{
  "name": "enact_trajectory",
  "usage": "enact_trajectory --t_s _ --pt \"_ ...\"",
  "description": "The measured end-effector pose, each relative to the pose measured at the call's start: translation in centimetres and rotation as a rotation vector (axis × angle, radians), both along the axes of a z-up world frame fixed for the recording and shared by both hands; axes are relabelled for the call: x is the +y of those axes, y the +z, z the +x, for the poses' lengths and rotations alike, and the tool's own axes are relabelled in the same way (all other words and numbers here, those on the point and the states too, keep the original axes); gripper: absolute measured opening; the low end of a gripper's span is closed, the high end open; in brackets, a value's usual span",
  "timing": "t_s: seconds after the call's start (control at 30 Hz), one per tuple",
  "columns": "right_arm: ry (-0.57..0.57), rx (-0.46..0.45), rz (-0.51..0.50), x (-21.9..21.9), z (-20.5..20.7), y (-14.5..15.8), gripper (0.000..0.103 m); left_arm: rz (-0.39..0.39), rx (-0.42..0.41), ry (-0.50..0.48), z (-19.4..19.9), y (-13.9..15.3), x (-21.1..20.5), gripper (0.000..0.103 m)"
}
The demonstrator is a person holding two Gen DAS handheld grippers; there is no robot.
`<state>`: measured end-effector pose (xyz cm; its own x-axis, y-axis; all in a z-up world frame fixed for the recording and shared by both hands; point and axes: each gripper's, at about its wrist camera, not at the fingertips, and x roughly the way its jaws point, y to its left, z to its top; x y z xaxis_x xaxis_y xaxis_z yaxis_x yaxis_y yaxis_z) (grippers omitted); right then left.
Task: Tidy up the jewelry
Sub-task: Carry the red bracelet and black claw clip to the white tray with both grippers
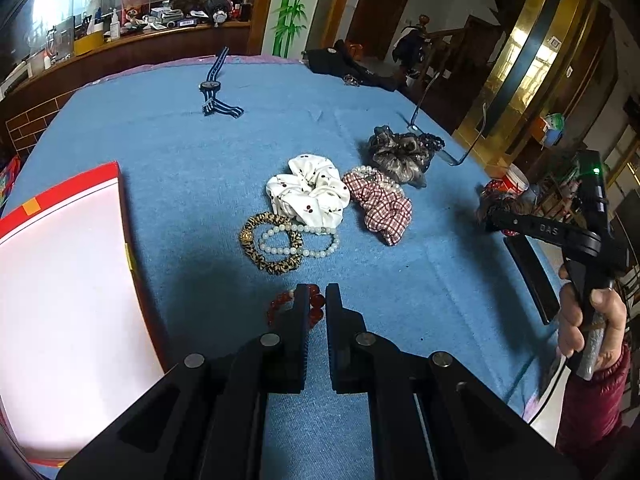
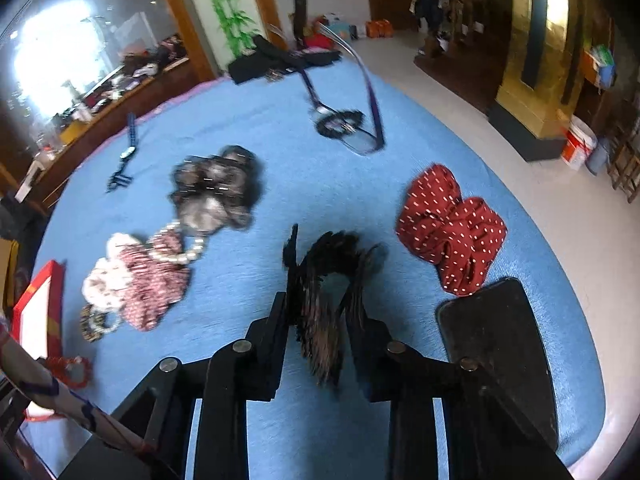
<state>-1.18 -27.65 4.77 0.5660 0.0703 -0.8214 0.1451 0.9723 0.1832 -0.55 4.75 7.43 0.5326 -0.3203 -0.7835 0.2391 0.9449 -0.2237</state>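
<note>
My left gripper (image 1: 317, 294) hangs low over the blue cloth (image 1: 200, 152), jaws nearly shut with a narrow gap, its left finger over a red bead bracelet (image 1: 310, 307); whether it grips the bracelet is unclear. Ahead lie a leopard hair tie (image 1: 256, 258), a pale bead bracelet (image 1: 296, 246), a white cherry scrunchie (image 1: 310, 194), a checked scrunchie (image 1: 382, 204) with pearls, and a dark lace scrunchie (image 1: 400, 154). My right gripper (image 2: 326, 280) is shut on a dark furry scrunchie (image 2: 332, 280), lifted above the cloth. A red dotted scrunchie (image 2: 450, 224) lies to its right.
A red-rimmed white box (image 1: 60, 280) sits at the left. A striped watch (image 1: 212, 88) lies far back, eyeglasses (image 1: 448, 132) at the right, a black phone (image 2: 496, 340) by the right edge. Dark items (image 1: 352, 68) lie at the far edge.
</note>
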Motion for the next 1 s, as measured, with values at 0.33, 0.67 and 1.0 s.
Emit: enact_trajectory --t_s 0.33,0.67,1.0 --pt "0.108 -0.045 0.022 4.1 -1.4 2.2 0.014 -0.026 -0.034 0.014 -1.2 2.0 1.5 0.007" --pt "0.073 -0.019 0.007 3.9 -0.6 1.5 0.069 -0.031 -0.035 0.012 -1.6 2.2 1.8 0.007" --pt "0.099 0.114 -0.010 4.1 2.6 -2.8 0.055 -0.030 -0.032 0.025 -1.6 2.3 2.2 0.007"
